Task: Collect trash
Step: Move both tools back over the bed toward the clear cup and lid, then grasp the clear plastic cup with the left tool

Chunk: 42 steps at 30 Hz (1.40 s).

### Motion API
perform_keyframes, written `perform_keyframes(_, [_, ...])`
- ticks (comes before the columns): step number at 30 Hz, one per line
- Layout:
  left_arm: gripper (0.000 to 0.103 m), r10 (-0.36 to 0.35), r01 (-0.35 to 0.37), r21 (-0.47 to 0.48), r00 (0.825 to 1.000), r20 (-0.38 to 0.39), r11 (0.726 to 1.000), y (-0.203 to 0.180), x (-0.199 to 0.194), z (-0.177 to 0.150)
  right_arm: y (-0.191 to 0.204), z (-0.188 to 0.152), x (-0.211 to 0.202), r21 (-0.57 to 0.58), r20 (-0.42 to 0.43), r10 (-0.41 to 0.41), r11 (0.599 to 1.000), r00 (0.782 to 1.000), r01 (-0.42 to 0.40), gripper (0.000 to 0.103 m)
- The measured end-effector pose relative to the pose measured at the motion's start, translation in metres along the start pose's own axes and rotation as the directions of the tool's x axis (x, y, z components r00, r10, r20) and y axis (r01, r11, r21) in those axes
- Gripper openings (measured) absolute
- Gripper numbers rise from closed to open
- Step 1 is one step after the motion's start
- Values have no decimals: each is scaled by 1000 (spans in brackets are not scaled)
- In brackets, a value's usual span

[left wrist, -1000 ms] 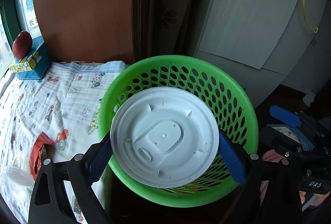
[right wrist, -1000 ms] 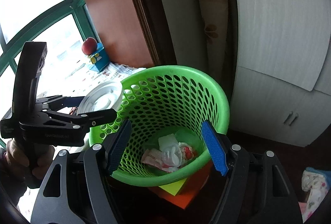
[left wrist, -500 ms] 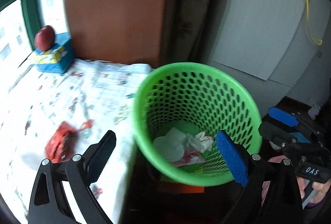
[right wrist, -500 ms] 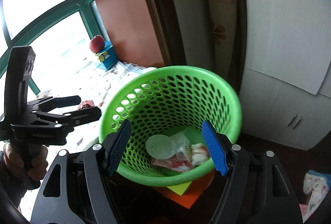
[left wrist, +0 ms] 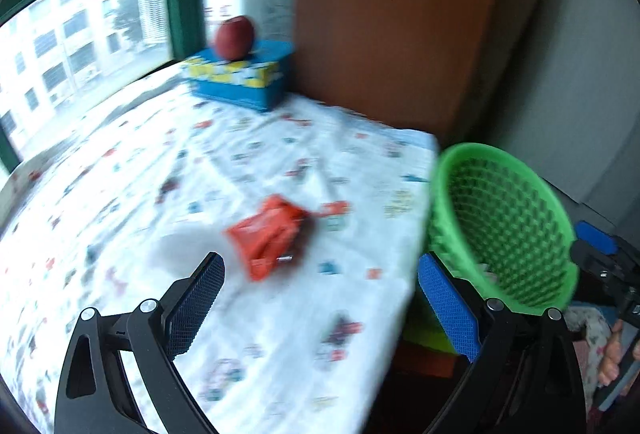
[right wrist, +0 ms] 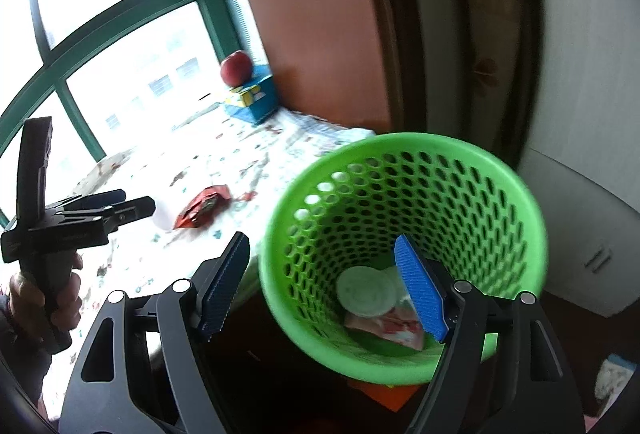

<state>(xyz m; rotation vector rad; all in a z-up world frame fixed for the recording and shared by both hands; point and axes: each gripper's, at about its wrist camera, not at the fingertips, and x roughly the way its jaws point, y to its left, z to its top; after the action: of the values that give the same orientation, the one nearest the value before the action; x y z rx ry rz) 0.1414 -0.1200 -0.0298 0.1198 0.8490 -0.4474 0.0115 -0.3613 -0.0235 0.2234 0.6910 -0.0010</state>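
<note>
Left wrist view, blurred, no writing readable: left gripper (left wrist: 318, 298) wide and empty over printed cloth (left wrist: 168, 193); crumpled red wrapper (left wrist: 270, 236) just beyond; perforated green basket (left wrist: 500, 226) at right; apple (left wrist: 235, 37) on blue box (left wrist: 240, 81) far

Right wrist view: right gripper (right wrist: 322, 284) wide, jaws just opening, nothing between; round white lid (right wrist: 366, 292) inside basket; wrapper on cloth at left

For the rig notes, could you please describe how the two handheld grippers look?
Both are black plastic scissor-style frames with silver rivets. The left gripper has jaws faced with blue, finely ribbed pads, one shadowed; from the side it shows a black pistol handle. The right gripper looks identical. A dark sleeve is worn.
</note>
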Motion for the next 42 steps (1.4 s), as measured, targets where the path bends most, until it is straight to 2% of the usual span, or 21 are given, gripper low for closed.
perform_keyframes(5, [94,71,-70,-58,998,2,996,51,-4,-10,20,3,11,-28,-16,31,999,999,-32,75])
perform_keyframes(10, [94,153,-153,-76,988,-13,985,99,-3,-25,42,6,22,-58,-35,60,996,998,-61,75])
perform_keyframes(13, [94,171,-173,-61,984,-41,983,121,5,-34,55,8,30,-74,-49,75,994,996,-79,75])
perform_keyframes(17, [94,205,-208,-32,975,-81,978,143,20,-47,72,10,41,-95,-67,89,991,994,-96,75])
perform_keyframes(22, [94,193,-196,-21,975,-107,980,154,39,-55,92,12,57,-115,-92,105,987,990,-116,75])
perform_keyframes(25, [93,210,-211,2,971,-115,977,156,50,-57,99,13,64,-124,-102,111,985,989,-124,75])
perform_keyframes(29, [82,195,-195,7,973,-122,981,159,58,-55,105,14,71,-129,-112,115,983,987,-130,75])
perform_keyframes(34, [80,196,-195,21,974,-111,981,159,64,-55,110,14,79,-136,-127,115,982,985,-132,75])
perform_keyframes(37, [71,194,-192,32,975,-109,981,156,67,-55,114,15,84,-135,-140,123,981,983,-142,75])
perform_keyframes(39, [57,192,-188,38,975,-113,981,156,69,-55,118,14,87,-140,-144,125,979,982,-145,75])
perform_keyframes(42, [54,177,-176,19,978,-106,984,158,67,-55,124,13,90,-149,-149,133,977,980,-156,75])
